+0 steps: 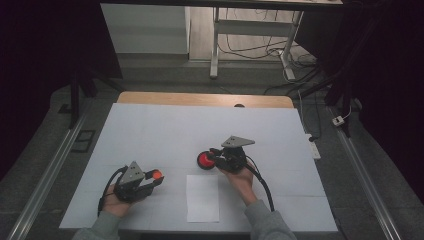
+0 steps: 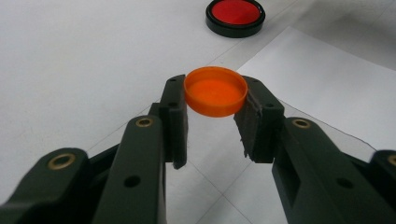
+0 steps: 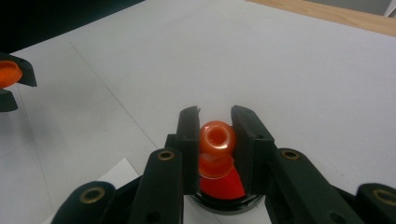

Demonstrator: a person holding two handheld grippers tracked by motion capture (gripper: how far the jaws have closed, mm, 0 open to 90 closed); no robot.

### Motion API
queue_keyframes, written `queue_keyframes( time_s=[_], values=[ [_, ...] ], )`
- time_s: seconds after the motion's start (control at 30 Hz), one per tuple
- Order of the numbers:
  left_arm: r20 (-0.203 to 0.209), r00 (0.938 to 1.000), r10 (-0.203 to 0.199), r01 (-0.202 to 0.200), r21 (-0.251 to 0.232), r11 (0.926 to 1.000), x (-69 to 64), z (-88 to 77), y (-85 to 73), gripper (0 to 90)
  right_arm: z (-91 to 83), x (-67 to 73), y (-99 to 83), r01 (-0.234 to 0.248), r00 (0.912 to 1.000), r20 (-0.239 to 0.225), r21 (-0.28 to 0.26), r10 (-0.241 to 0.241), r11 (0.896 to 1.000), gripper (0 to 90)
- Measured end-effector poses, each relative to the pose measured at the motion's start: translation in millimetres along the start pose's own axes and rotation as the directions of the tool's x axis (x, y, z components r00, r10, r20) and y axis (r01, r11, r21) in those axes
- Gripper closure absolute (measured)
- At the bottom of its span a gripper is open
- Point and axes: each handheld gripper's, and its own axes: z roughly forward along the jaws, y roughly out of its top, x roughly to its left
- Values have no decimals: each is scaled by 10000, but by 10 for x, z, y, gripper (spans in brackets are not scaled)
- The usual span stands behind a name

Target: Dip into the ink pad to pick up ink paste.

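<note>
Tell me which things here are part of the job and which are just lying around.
In the job:
- orange cap, clamped in the left gripper
- red container with orange neck, held by the right gripper

Lying about:
- paper sheet
- floor cables

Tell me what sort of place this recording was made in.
Probably a lab or workshop recording bench: a table covered in white sheeting, metal rails along both sides on grey floor, and cables lying loose under a desk frame behind.

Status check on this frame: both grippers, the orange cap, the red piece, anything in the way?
Left gripper shut on orange cap. Right gripper shut on orange nozzle of red container. White sheet between them; path clear.
</note>
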Motion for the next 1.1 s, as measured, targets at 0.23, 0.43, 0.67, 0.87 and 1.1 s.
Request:
queue_keyframes(
  time_s=[0.23,0.43,0.67,0.87,1.1],
  values=[
    [24,10000,-13,13,7,10000,4,-2,-1,645,72,-3,9,150,9998,154,259,-154,9996,729],
    [16,10000,-2,2,13,10000,4,0,-1,645,165,-23,-24,224,9993,287,508,-239,9985,729],
    [16,10000,-19,19,-12,10000,5,-3,-1,645,229,-35,-41,279,9984,465,784,-316,9965,729],
    [24,10000,-19,19,-5,10000,7,-3,0,645,259,-21,-59,392,9978,499,850,-435,9956,728],
    [50,10000,-2,2,1,10000,3,0,1,645,264,-20,-64,446,9975,500,891,-492,9950,728]
  ],
)
